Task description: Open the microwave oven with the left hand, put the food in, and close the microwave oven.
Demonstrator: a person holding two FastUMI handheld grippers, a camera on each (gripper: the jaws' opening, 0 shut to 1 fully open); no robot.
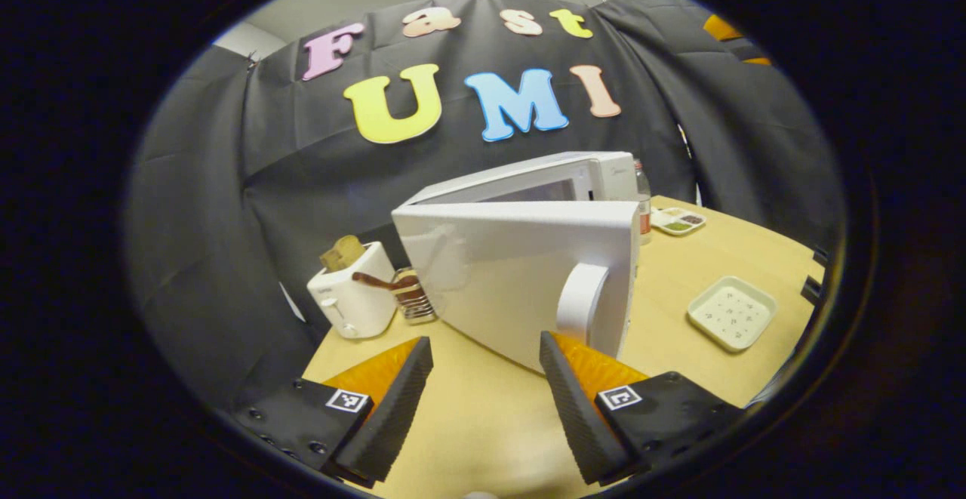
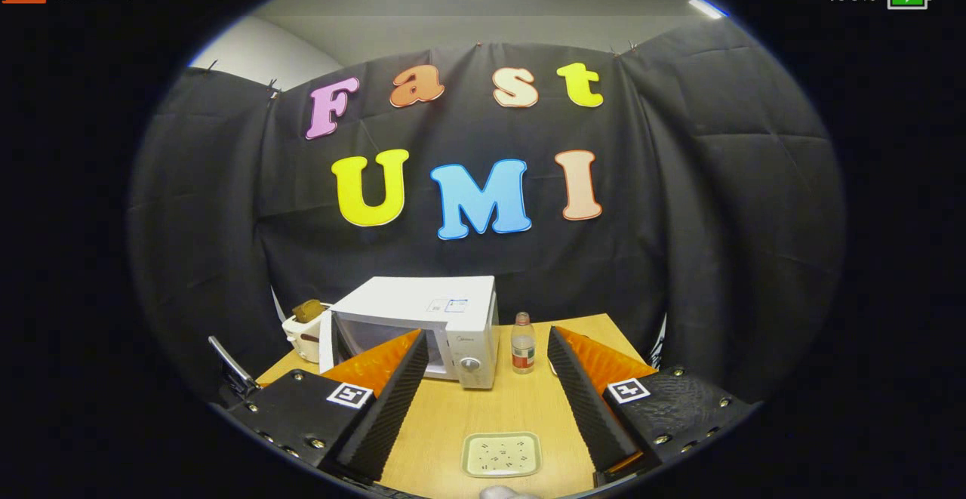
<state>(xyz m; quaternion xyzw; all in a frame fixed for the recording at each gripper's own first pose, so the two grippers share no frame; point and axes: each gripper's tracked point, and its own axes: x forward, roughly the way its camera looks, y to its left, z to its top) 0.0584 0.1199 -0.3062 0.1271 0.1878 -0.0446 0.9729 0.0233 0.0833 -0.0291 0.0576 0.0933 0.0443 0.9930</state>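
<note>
Here, the left hand-held gripper (image 1: 483, 401) hangs wide and empty near the handle (image 1: 581, 304) of the part-open microwave door (image 1: 513, 280), while the right hand-held gripper (image 2: 483, 401), wide too, waits above the dish (image 2: 502, 454) on the bench (image 2: 521, 401), probably to be picked up next.

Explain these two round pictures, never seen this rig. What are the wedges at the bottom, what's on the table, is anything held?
No robot arm here: a person holds a two-finger gripper in each hand, and a fisheye camera rides on each, looking along its fingers. The wedges are those fingers.

In the left gripper view, the left gripper is open, holding nothing, close to the handle of the microwave door, which is swung partly open.

In the right gripper view, the right gripper is open and empty, farther back from the microwave.

On the wooden table: a toaster with bread in it, a small bottle, and a square white dish near the front.
</note>
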